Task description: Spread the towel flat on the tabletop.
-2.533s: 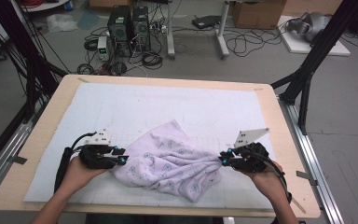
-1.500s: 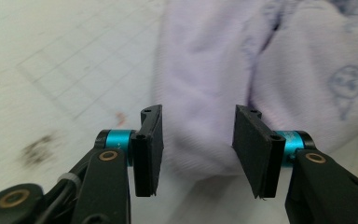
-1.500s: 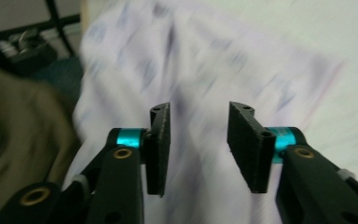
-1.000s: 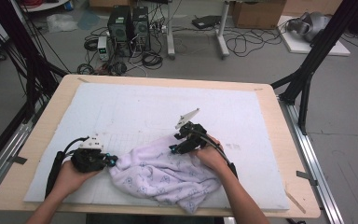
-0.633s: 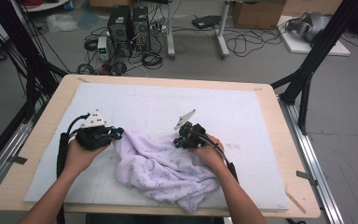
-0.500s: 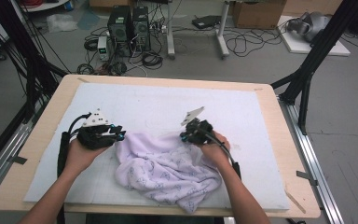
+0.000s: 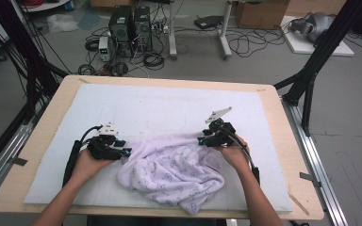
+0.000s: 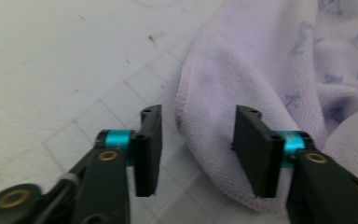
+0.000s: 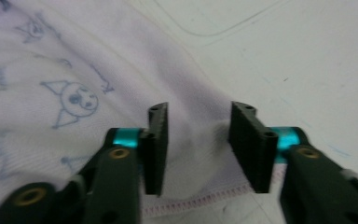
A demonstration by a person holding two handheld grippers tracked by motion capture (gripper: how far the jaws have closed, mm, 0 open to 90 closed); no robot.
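A lavender towel (image 7: 169,169) with a faint blue cartoon print lies crumpled on the white mat (image 7: 160,108). My left gripper (image 7: 125,151) is at the towel's left corner. In the left gripper view, the left gripper (image 8: 198,149) is open astride the hemmed towel corner (image 8: 214,140), its pads clear of the cloth after just opening. My right gripper (image 7: 201,140) is at the towel's upper right edge. In the right gripper view, the right gripper (image 9: 203,144) is also open, just widened, over the towel hem (image 9: 196,203).
The mat covers a wooden table (image 7: 292,141) with bare mat behind the towel. Black frame posts (image 7: 311,80) stand at the table's right and left. Computers and cables (image 7: 132,28) lie on the floor beyond the far edge.
The left hand came toward the front edge and the right hand shifted right. The towel's upper edge now lies stretched between the two grippers.
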